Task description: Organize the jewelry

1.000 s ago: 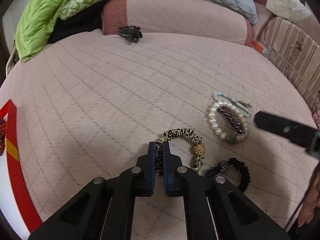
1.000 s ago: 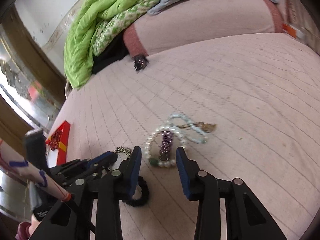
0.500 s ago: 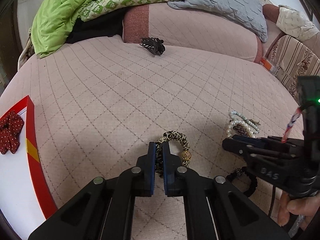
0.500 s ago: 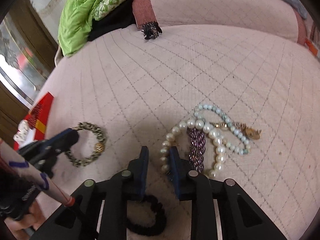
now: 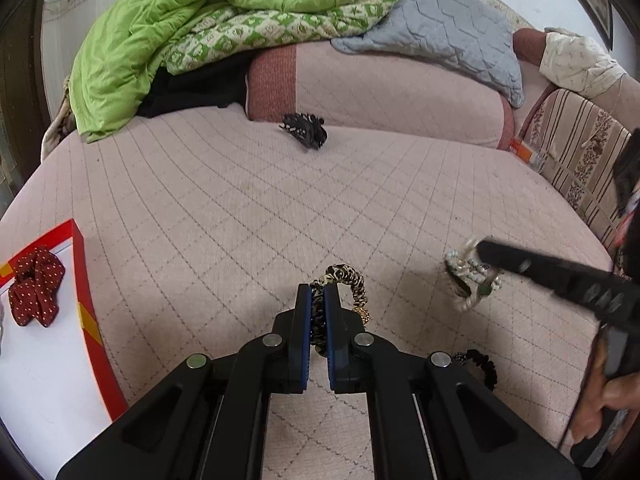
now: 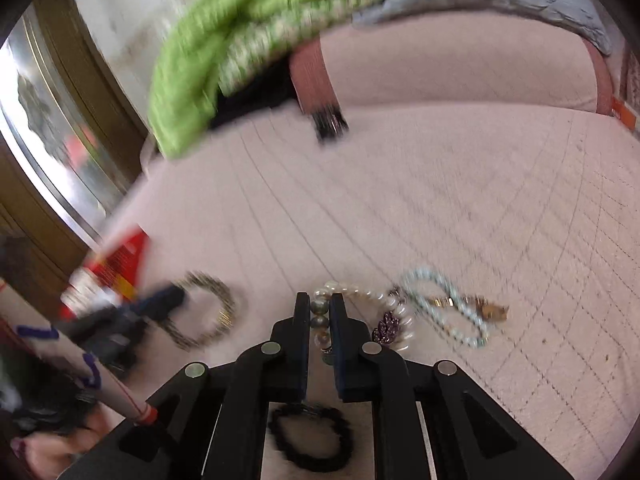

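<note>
My left gripper [image 5: 318, 300] is shut on a leopard-print bracelet [image 5: 348, 276] with a gold bead and holds it just above the pink quilted bed [image 5: 240, 200]. My right gripper [image 6: 320, 308] is shut on a white pearl bracelet [image 6: 384, 304]; a purple chain [image 6: 386, 326] lies tangled with it, and a pale blue bead strand [image 6: 448, 304] lies beside. In the left wrist view the right gripper [image 5: 484, 250] lifts the pearl bunch [image 5: 468, 276]. A black beaded bracelet [image 6: 312, 436] lies below the right gripper. The leopard bracelet also shows in the right wrist view [image 6: 208, 312].
A red-edged white box [image 5: 86, 312] at the left holds a red dotted scrunchie [image 5: 36, 288]. A black hair claw [image 5: 306, 130] lies by the pink bolster [image 5: 380, 92]. A green quilt [image 5: 192, 16] and a grey pillow [image 5: 440, 28] are piled behind.
My right gripper has closed on the pearl bracelet and raised it. My left gripper has lifted and drawn back with the leopard bracelet, bringing the red box further into view.
</note>
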A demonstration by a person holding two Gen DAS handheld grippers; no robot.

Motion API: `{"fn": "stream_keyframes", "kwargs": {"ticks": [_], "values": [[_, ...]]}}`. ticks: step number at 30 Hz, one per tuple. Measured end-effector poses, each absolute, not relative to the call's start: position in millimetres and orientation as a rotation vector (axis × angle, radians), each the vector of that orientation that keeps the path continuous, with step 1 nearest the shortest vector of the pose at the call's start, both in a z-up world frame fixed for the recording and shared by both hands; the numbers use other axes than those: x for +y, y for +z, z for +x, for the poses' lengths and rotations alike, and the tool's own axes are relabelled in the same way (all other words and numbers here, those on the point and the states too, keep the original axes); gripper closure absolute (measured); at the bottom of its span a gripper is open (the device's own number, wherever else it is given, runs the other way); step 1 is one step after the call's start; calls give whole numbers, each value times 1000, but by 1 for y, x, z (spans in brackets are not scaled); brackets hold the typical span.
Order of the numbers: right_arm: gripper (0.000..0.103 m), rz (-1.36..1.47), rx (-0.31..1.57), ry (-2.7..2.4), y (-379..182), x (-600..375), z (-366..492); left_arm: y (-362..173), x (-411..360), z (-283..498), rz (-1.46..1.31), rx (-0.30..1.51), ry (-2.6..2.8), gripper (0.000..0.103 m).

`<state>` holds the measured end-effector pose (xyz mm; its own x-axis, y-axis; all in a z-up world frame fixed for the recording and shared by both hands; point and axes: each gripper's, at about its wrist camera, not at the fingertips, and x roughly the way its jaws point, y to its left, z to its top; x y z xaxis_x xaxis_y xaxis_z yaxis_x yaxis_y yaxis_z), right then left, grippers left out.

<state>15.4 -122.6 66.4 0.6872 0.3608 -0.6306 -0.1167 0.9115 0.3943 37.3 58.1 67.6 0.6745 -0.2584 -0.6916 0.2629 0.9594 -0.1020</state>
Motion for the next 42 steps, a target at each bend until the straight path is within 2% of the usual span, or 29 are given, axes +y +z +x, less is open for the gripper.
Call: {"fn": "stream_keyframes", "kwargs": {"ticks": [7,28,42], "values": [[93,407,643,337,87,-125,-3,72,60,37,14,750,-276,97],[93,398,660,395,87,-103,-4,79,64,31,22,727,-250,97],[93,362,657,450,94,-68,-7,92,103,20,-17,695,-202,97]]}}
